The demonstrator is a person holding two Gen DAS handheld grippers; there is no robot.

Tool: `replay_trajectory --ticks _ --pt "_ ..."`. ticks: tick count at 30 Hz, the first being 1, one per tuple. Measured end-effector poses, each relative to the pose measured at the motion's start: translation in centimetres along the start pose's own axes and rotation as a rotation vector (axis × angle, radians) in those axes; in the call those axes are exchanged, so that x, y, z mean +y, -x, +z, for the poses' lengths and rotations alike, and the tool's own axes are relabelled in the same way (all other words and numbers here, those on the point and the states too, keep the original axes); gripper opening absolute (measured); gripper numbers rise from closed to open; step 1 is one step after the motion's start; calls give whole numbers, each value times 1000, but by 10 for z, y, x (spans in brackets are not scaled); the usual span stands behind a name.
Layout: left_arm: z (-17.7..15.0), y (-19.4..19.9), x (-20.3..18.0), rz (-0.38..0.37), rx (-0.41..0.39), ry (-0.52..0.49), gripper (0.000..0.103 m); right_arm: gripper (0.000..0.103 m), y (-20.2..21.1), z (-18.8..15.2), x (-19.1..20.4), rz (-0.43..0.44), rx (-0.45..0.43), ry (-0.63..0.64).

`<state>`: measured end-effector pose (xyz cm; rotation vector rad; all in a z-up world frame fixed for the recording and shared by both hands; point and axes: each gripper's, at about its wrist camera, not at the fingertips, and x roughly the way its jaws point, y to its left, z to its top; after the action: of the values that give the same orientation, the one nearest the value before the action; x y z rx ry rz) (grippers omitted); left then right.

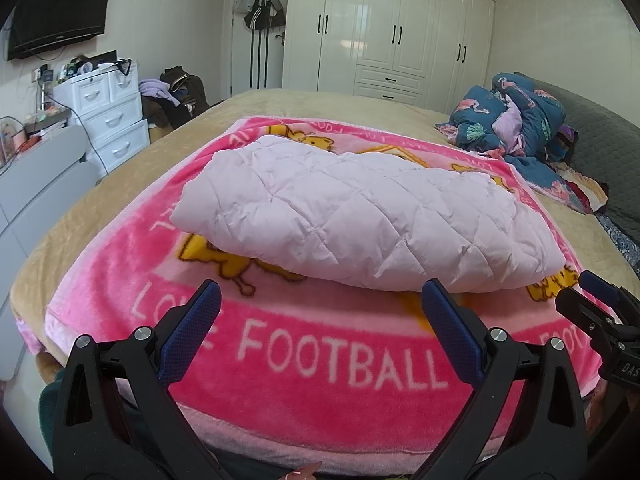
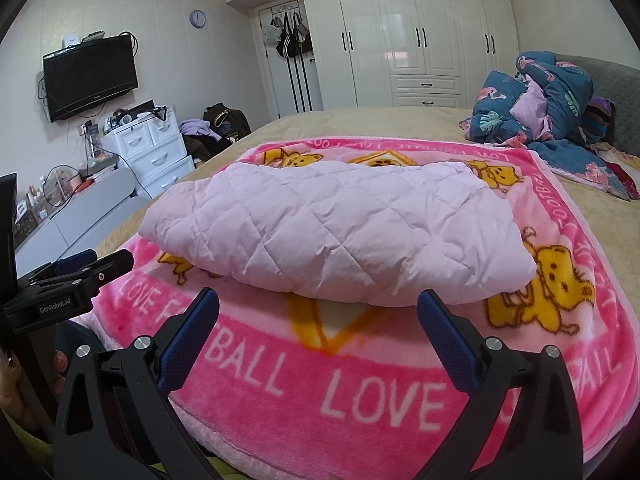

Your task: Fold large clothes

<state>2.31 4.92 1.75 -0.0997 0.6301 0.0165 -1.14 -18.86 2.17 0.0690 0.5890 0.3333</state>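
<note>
Your left gripper [image 1: 320, 300] has its two blue-padded fingers spread wide with nothing between them, poised just short of the near edge of the one pink quilted garment [image 1: 360, 216]. Your right gripper [image 2: 318, 308] is spread just as wide and also holds nothing, facing the same near edge.

The garment lies folded into one puffy bundle in the middle of the pink football blanket [image 1: 304, 352], which is spread over the tan-covered bed [image 1: 280, 104].

The left wrist view catches the tip of your right gripper at its right edge, while the right wrist view catches your left gripper at its left edge, with the fingers of your hand [image 2: 60, 360] under it. The right view also shows more of the blanket's right border and its yellow bears.

Behind, you have one wall television [image 2: 90, 76], one round clock [image 2: 197, 18], one white drawer unit [image 2: 154, 148] and one crumpled blue floral quilt [image 2: 536, 108].
</note>
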Motion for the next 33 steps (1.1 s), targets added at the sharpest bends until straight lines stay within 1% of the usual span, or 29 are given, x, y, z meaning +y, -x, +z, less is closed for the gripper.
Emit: replay_trajectory --ticks 33 --pt "0 1 1 10 -1 0 94 99 2 1 1 1 2 -1"
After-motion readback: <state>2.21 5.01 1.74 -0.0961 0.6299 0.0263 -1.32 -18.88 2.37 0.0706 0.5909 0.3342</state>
